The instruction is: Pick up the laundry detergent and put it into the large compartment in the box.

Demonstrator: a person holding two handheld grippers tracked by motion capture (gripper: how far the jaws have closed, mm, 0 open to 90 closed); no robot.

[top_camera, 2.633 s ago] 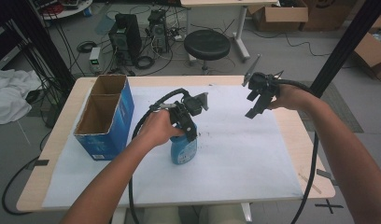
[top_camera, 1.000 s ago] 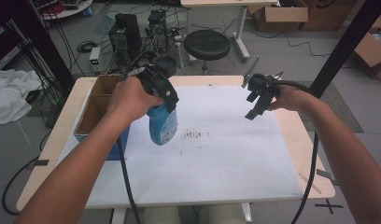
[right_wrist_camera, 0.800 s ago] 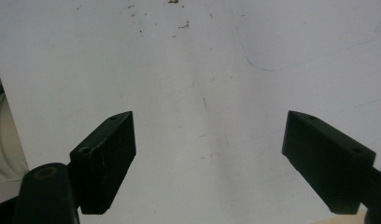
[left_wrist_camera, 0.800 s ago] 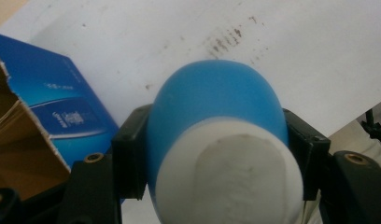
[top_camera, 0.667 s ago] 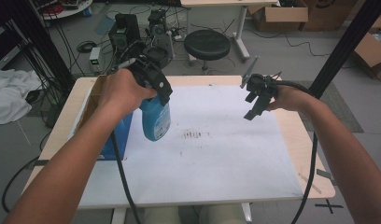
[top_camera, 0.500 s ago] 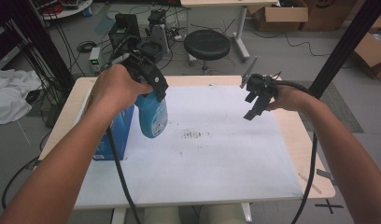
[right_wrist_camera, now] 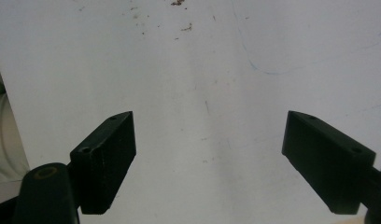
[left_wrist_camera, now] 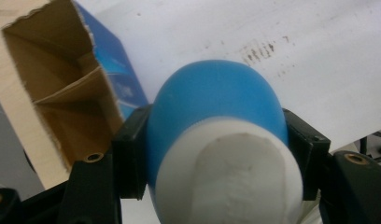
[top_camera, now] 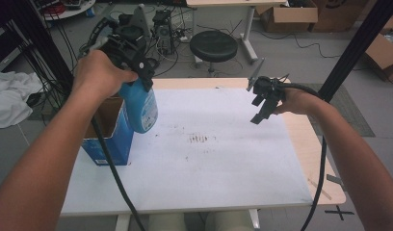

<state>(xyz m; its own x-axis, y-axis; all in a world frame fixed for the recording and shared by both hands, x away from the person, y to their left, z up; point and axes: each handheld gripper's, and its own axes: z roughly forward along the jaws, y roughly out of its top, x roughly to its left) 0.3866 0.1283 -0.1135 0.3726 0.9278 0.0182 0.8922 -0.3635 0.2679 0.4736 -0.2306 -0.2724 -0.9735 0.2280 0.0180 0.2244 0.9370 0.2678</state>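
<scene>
Blue bottle (top_camera: 141, 107), label unreadable, blue box (top_camera: 110, 139)

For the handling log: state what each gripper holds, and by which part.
The left gripper is clamped on the blue bottle, its pads on opposite sides of the upper body just below the white top. The right gripper stands open, holding nothing.

No legible text anywhere. Blue bottle (top_camera: 140, 108) carries pale label patch, print too blurred to read. Blue carton (top_camera: 110, 139) shows faint light graphics on side wall, no letters made out. White sheet on surface (top_camera: 223, 163) bears brown smudges and thin blue pen line, no words or numbers. Cardboard boxes (top_camera: 286, 17) on floor beyond: dark marking, unreadable. Black cross mark on floor (top_camera: 343, 211), bottom right: sole clear sign.
</scene>
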